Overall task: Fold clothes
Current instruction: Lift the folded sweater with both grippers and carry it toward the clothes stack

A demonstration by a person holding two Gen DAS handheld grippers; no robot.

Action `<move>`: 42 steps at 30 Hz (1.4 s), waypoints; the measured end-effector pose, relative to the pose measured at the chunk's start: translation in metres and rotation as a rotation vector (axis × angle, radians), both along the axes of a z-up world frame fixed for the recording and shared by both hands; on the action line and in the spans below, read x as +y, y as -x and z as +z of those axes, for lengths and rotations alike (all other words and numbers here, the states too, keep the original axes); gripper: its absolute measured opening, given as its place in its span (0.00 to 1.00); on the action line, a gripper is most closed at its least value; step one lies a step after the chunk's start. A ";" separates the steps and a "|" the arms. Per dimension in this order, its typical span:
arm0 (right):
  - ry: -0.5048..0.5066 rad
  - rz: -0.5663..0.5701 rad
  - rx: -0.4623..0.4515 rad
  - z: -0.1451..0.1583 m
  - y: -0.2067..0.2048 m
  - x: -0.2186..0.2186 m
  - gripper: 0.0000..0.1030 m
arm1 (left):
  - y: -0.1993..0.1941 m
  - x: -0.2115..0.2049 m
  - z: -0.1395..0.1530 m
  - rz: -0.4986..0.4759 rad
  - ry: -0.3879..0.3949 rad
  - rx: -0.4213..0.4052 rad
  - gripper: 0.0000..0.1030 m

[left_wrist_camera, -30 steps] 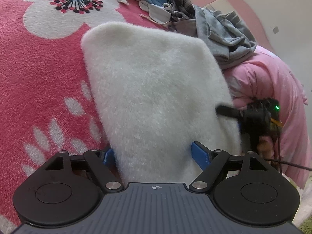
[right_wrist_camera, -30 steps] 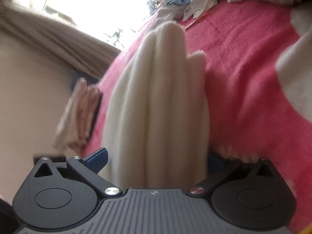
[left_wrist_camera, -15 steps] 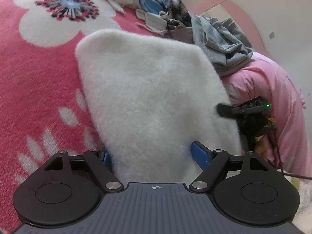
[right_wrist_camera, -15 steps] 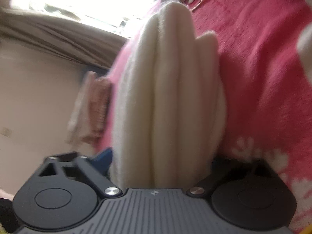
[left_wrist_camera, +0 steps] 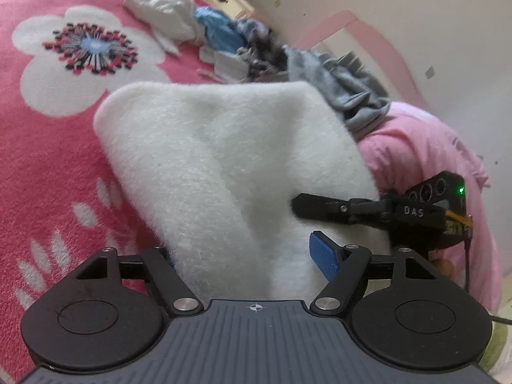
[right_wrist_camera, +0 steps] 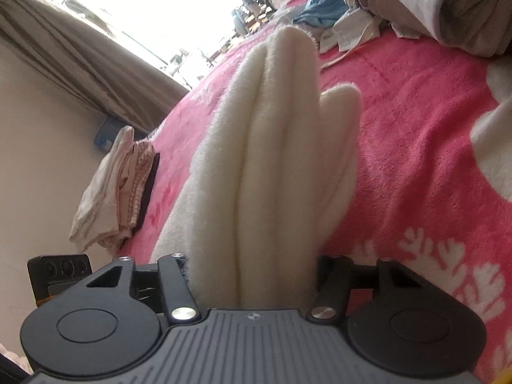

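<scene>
A thick, folded white fleece garment (left_wrist_camera: pixel 224 166) lies on the pink flowered blanket (left_wrist_camera: pixel 48 166), its near end lifted. My left gripper (left_wrist_camera: pixel 246 256) has the garment's near edge filling its jaws, which are closing; the left pad is buried in the pile and the blue right pad (left_wrist_camera: pixel 321 256) touches the fabric. In the right wrist view the garment (right_wrist_camera: pixel 265 160) shows as stacked folds. My right gripper (right_wrist_camera: pixel 252 275) is closing on that side edge, both pads sunk into the fleece. Its upper black finger (left_wrist_camera: pixel 320 206) rests on top of the garment in the left wrist view.
A heap of unfolded clothes (left_wrist_camera: pixel 224 38) with a grey garment (left_wrist_camera: pixel 352 96) lies at the far end of the bed. A pink quilt (left_wrist_camera: pixel 432 147) hangs at the right. A small folded stack (right_wrist_camera: pixel 118 192) sits at the bed's edge below a curtain (right_wrist_camera: pixel 80 57).
Both grippers have risen and the garment's near end has come up with them. The right jaws have closed in from wide apart onto the folded edge.
</scene>
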State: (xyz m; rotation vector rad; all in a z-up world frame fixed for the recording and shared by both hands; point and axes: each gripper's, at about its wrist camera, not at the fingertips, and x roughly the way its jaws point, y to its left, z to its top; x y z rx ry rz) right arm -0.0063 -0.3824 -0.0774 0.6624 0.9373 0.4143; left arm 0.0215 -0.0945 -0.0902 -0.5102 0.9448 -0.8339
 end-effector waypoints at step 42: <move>-0.420 0.439 -0.052 0.192 -0.254 0.459 0.58 | -0.065 0.392 0.295 0.729 -0.235 -0.332 0.69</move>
